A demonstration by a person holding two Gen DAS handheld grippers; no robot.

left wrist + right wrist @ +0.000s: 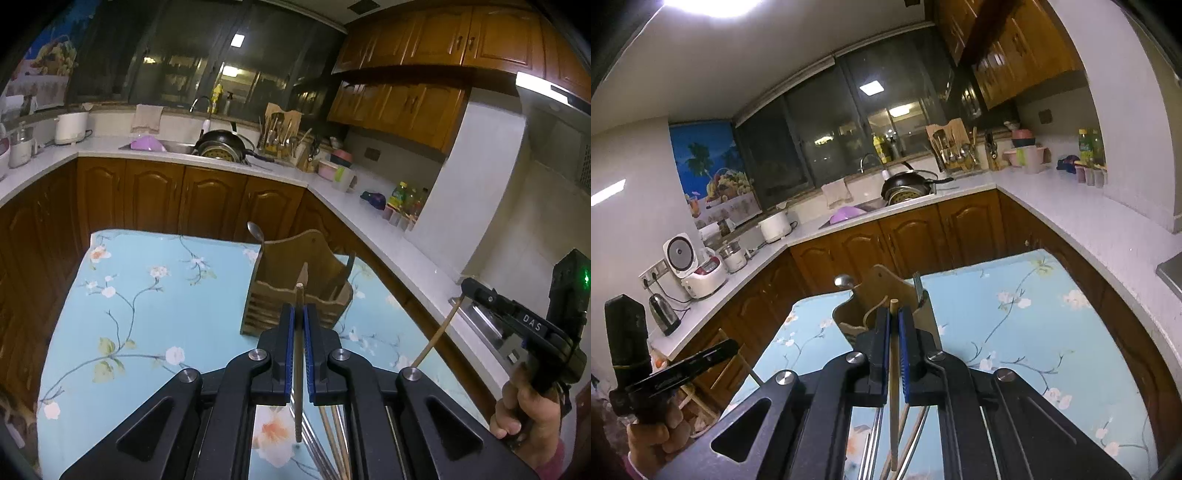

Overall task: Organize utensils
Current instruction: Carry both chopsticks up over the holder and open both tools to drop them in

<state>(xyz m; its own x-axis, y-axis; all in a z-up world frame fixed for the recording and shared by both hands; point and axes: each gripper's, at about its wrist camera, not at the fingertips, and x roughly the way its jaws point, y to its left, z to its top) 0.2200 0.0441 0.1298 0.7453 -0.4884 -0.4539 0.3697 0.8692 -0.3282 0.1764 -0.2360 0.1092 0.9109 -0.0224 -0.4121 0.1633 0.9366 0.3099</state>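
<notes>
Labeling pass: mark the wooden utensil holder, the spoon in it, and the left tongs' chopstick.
wooden utensil holder (291, 302), left wrist view, slatted front wall.
spoon (255, 230), left wrist view, bowl.
chopstick (299, 295), left wrist view, tip end.

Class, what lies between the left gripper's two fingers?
A wooden chopstick, clamped between the fingers of the left gripper and pointing toward the wooden holder; the left wrist view shows it.

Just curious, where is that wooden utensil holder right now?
The wooden utensil holder stands on the floral blue tablecloth, just ahead of both grippers in each wrist view, a spoon poking from its left side.
</notes>
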